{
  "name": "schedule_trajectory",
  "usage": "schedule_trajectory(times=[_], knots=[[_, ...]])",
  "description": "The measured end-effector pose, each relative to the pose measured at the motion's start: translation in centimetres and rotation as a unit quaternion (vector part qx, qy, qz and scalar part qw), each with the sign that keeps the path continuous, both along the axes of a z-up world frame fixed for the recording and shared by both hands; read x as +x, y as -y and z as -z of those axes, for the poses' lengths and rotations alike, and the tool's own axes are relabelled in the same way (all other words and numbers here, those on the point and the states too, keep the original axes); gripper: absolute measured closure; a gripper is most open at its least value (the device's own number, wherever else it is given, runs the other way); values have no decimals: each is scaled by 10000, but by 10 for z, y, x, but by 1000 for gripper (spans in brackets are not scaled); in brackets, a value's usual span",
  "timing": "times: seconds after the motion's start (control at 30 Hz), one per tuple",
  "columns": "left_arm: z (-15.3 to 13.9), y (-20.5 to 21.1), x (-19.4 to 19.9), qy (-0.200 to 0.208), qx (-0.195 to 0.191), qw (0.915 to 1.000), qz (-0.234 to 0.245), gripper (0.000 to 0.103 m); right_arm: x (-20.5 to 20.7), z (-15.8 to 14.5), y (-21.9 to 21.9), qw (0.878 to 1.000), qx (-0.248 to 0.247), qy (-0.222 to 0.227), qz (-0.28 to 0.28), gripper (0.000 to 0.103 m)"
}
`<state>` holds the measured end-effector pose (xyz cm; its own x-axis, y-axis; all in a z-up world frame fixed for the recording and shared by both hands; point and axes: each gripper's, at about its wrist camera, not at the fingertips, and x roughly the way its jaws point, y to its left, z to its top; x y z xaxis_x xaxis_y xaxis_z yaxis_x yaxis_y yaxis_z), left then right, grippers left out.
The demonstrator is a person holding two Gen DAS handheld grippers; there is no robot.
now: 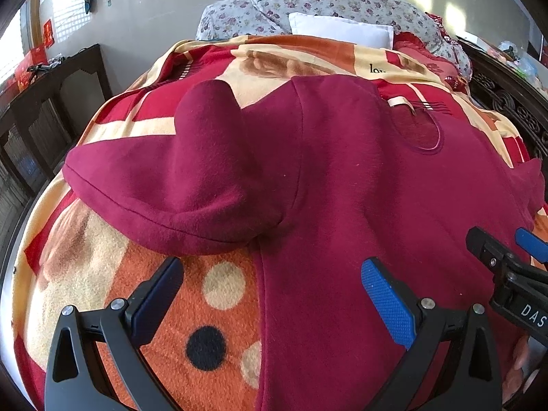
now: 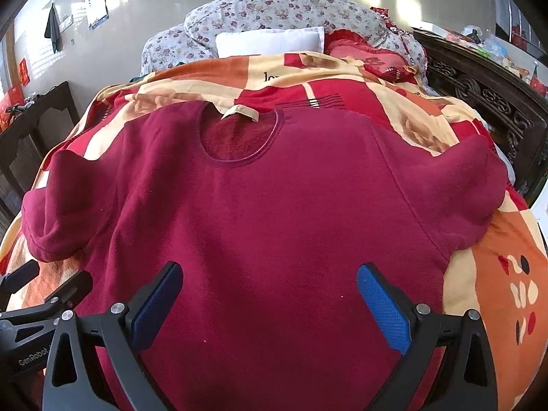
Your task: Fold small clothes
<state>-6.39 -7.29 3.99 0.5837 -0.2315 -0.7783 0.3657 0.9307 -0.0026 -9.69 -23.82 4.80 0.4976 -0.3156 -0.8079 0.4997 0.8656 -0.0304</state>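
A dark red short-sleeved sweatshirt (image 2: 274, 205) lies flat, front up, on a patterned blanket, neckline (image 2: 239, 137) toward the pillows. In the left wrist view its left sleeve (image 1: 178, 185) spreads out to the left. My left gripper (image 1: 270, 291) hovers open above the sweatshirt's (image 1: 342, 205) left side seam, one finger over the blanket, the other over the cloth. My right gripper (image 2: 269, 294) hangs open over the lower chest, nothing between its fingers. The right gripper (image 1: 507, 250) also shows at the right edge of the left wrist view, and the left gripper's body (image 2: 41, 301) at the lower left of the right wrist view.
The bed is covered by an orange, red and cream blanket (image 1: 205, 308). A floral quilt (image 2: 281, 13), a white pillow (image 2: 270, 41) and a red cushion (image 2: 363, 54) lie at the head. Dark carved wood (image 2: 486, 96) borders the right side; a dark cabinet (image 1: 51, 102) stands to the left.
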Motion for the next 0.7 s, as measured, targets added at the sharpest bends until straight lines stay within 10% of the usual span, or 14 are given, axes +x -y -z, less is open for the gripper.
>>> schedule_trajectory(times=[0.7], knots=[[-2, -12, 8, -46, -53, 9999, -114, 0, 11, 4, -11, 9999, 5, -67, -142, 0]])
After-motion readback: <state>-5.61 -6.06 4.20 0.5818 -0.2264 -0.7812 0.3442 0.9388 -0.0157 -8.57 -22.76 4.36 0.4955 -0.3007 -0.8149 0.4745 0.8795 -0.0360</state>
